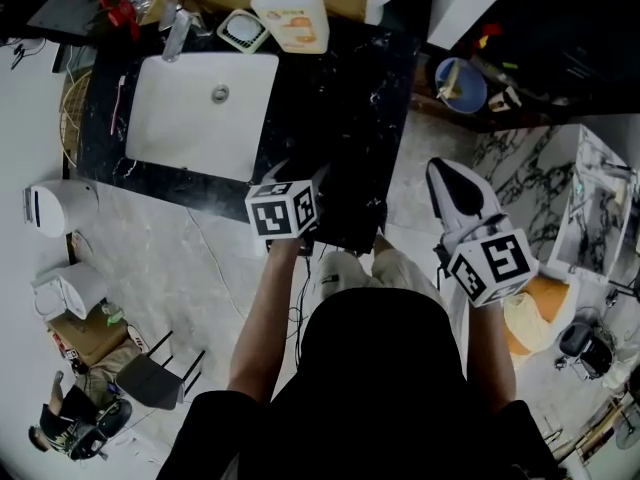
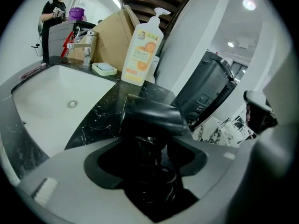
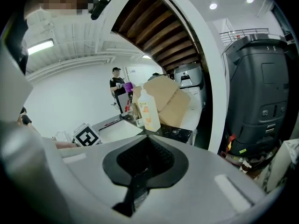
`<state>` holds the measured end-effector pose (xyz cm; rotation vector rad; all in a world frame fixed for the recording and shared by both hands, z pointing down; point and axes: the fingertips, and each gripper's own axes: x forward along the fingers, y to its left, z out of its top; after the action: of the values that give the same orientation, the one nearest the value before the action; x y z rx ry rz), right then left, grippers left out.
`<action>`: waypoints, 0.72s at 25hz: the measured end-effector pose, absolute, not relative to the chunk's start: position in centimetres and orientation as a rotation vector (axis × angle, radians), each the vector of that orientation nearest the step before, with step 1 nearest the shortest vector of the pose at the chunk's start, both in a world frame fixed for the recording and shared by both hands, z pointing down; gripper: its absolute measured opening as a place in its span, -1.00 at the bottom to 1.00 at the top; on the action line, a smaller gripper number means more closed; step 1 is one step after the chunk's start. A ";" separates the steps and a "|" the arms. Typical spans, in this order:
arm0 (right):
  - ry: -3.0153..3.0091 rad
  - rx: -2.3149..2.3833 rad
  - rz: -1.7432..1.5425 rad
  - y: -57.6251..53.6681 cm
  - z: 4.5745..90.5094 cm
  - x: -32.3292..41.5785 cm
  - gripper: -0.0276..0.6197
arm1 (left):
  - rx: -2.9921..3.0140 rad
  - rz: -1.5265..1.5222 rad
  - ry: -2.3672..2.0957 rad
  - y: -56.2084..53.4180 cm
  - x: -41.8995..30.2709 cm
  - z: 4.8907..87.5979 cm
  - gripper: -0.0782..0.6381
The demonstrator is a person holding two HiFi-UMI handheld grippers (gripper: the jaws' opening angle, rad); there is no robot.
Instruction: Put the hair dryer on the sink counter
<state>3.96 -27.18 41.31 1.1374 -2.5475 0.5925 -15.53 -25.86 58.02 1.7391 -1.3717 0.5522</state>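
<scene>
One tong, the left gripper (image 2: 149, 153), is clamping the hair dryer (image 2: 152, 118) by its handle at the sink counter (image 2: 98, 118) edge; I am judging it rigid, slick, barrel-heavy; the right gripper (image 3: 142, 164) is idling closed, empty.

The gap between the left gripper's (image 2: 148, 139) jaws is filled by the hair dryer (image 2: 152, 115). Just ahead of them, a bare strip of dark counter (image 2: 100, 113) is left open, bounded on their left by the sink basin (image 2: 46, 97). Farther ahead, passage is blocked by a soap bottle (image 2: 142, 50) and soap dish (image 2: 104, 69), and to the right by a white pillar (image 2: 187, 45).
</scene>
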 end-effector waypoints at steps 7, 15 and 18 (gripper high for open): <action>-2.622 1.032 0.573 -28.6 40.7 3.9 -0.89 | 1.705 0.562 -1.459 -25.7 -15.7 56.7 0.00; -2.690 0.938 0.534 -29.2 39.8 2.8 -0.89 | 1.698 0.510 -1.527 -24.9 -15.4 54.8 -0.02; -2.704 0.917 0.526 -28.7 39.6 2.1 -0.89 | 1.723 0.483 -1.563 -24.4 -15.3 53.7 -0.04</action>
<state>2.07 -28.73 39.61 0.9169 -2.7045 0.5259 -15.30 -24.41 53.68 1.7228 -1.5627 0.4831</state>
